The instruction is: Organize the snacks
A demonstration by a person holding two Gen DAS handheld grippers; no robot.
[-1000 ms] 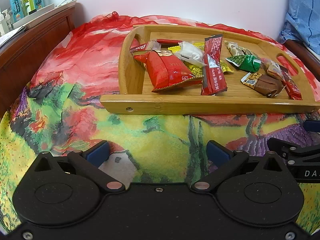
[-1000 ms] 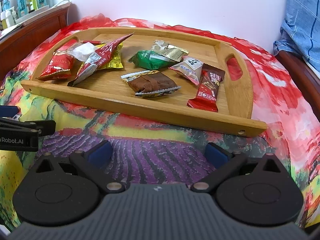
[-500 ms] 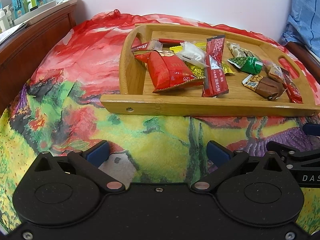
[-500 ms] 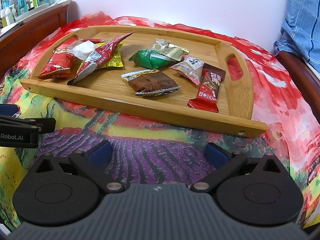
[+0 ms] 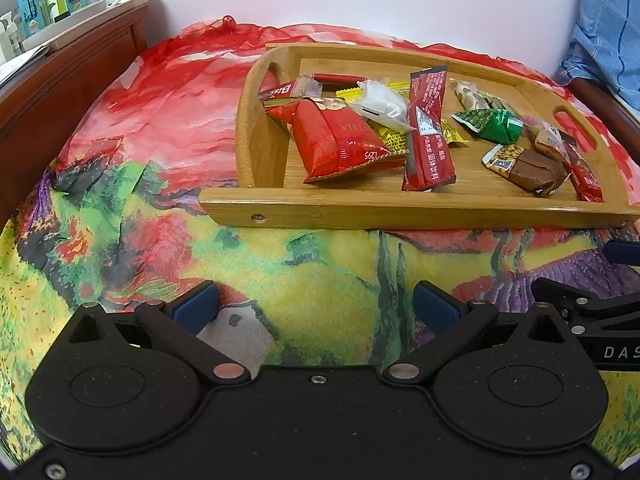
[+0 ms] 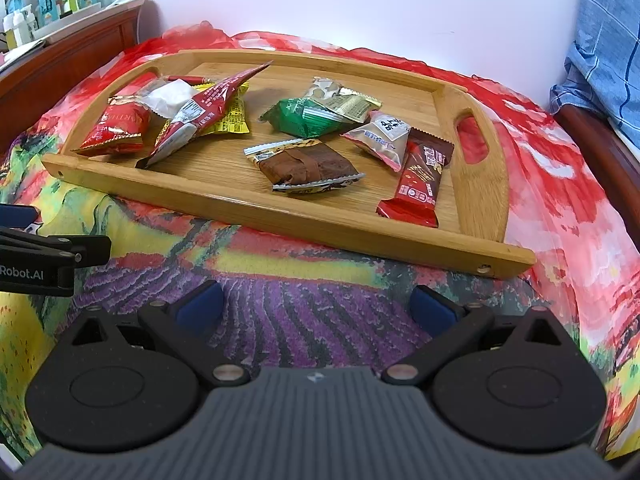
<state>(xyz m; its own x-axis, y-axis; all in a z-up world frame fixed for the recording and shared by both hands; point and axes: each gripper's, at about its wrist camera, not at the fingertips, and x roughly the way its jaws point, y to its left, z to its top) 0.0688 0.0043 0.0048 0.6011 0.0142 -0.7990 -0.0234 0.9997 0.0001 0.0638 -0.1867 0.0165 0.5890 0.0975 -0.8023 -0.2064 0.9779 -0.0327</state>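
Note:
A bamboo tray [image 5: 400, 212] [image 6: 280, 216] lies on the colourful cloth and holds several snack packs. At its left are a red bag [image 5: 336, 144] [image 6: 116, 126], a long red sachet [image 5: 428, 128] [image 6: 200, 114], a white pack [image 5: 380, 100] and a yellow pack [image 6: 228, 116]. To the right are a green pack [image 5: 492, 124] [image 6: 308, 118], a brown cake pack [image 5: 528, 168] [image 6: 304, 166] and a red bar [image 6: 420, 178]. My left gripper [image 5: 316, 306] and right gripper [image 6: 316, 306] are open and empty, both short of the tray's near rim.
A dark wooden cabinet [image 5: 60, 80] with bottles [image 5: 28, 0] stands at the left. A white wall runs behind the tray. Blue checked fabric [image 6: 608, 52] hangs at the right. The patterned cloth [image 5: 120, 200] covers the surface around the tray.
Both cameras have edged slightly; the tray sits a touch lower in view. Nothing was taken hold of and both grippers stay open.

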